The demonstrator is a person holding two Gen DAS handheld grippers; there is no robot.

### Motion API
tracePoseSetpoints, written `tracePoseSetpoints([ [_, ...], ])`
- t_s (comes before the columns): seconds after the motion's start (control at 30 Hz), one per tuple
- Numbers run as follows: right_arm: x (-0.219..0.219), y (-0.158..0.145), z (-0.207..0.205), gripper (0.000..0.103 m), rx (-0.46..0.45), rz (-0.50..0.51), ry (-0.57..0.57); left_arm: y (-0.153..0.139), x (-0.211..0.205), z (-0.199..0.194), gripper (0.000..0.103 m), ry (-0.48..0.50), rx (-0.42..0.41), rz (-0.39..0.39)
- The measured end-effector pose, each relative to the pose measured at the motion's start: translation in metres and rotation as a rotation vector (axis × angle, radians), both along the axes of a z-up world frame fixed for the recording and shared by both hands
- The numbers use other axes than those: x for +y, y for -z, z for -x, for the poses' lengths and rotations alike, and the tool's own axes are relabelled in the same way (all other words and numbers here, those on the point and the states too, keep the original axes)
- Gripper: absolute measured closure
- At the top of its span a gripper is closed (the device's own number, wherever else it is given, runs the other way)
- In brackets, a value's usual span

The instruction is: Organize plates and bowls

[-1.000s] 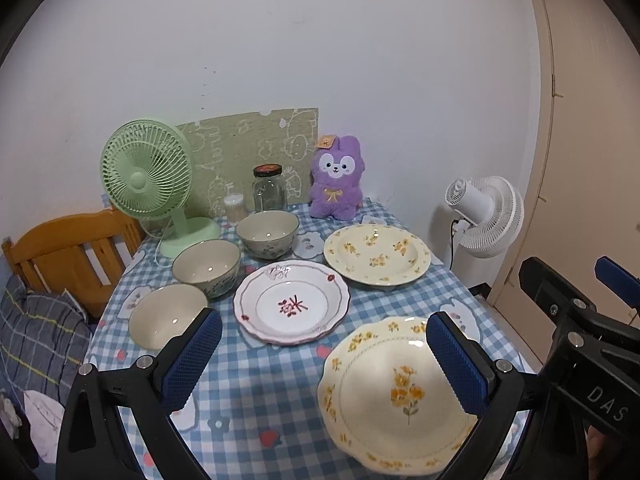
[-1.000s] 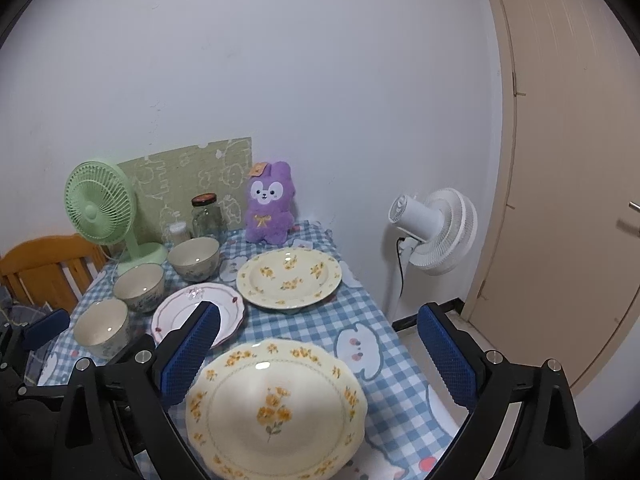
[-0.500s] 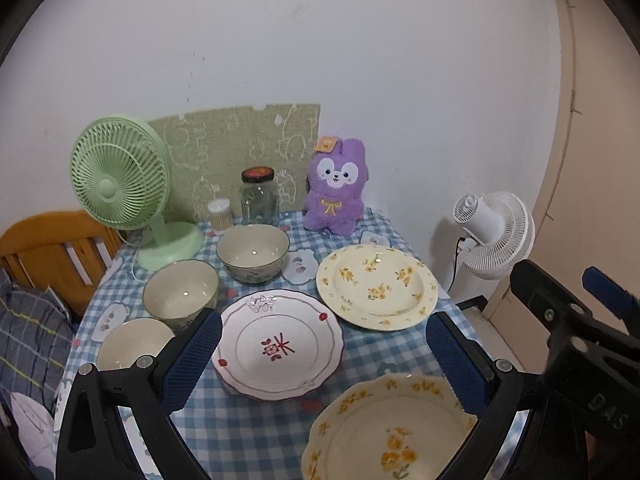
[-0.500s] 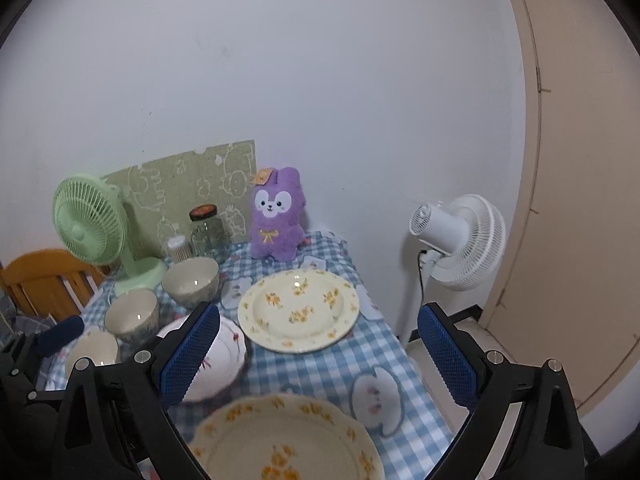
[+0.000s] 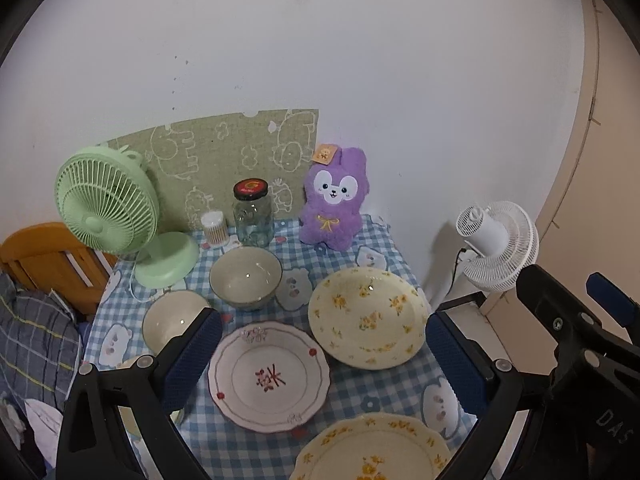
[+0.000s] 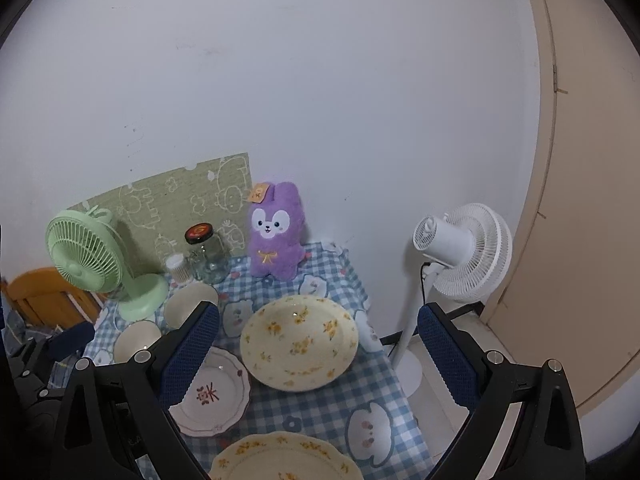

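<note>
Left wrist view: both tools have pushed farther in over the worktop (image 5: 352, 436) than a second ago; the near plate has slid to the bottom edge and the far items sit lower and larger.
Worktop: blue-and-white checked cloth with cartoon faces, set against a white wall.
Green fan (image 5: 105, 208): far left, upright, its base just beside the far bowl.
White fan (image 6: 464, 252): on the floor, right of the worktop, unmoved.
Left hand-held gripper (image 5: 320, 364): jaws spread wide, holding nothing, framing the red-marked plate; a second ago it framed the near yellow plate.
Right hand-held gripper (image 6: 318, 356): jaws wide apart, empty, framing the far yellow plate.
Far yellow plate (image 5: 368, 318): deep, yellow flowers, right of centre, apart from the other dishes.
Near yellow plate (image 5: 374, 450): same pattern, at the near edge, now only partly in view.
Red-marked plate (image 5: 269, 376): white, scalloped, red character in its middle, left of the yellow plates.
Purple plush (image 5: 333, 204): upright at the far edge by the wall.
Far bowl (image 5: 245, 278): just in front of the jar.
Middle bowl (image 5: 173, 320): near left of the far bowl, partly behind a blue pad.
Third bowl: mostly hidden behind the left finger.
Glass jar (image 5: 253, 213): red-and-black lid, beside a small swab tub (image 5: 215, 228).
</note>
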State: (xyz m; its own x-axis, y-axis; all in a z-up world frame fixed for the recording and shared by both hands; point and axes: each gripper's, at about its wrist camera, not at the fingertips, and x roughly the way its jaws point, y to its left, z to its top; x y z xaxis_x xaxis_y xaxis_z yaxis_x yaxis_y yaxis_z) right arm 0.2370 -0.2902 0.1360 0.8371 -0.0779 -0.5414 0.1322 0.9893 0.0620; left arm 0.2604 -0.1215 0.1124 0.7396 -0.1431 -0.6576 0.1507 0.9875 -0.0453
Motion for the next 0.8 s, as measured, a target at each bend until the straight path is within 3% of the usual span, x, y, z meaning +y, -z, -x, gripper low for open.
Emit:
tracePoseSetpoints([
  [0.33,-0.009,0.015,-0.039,0.002,0.061,-0.016,0.034,0.011,-0.016,-0.039,0.001,0.057,-0.008,-0.02],
  [0.8,-0.021,0.067,-0.098,0.003,0.123,-0.046,0.035,0.06,-0.034,-0.097,0.004,0.071,0.017,-0.085],
])
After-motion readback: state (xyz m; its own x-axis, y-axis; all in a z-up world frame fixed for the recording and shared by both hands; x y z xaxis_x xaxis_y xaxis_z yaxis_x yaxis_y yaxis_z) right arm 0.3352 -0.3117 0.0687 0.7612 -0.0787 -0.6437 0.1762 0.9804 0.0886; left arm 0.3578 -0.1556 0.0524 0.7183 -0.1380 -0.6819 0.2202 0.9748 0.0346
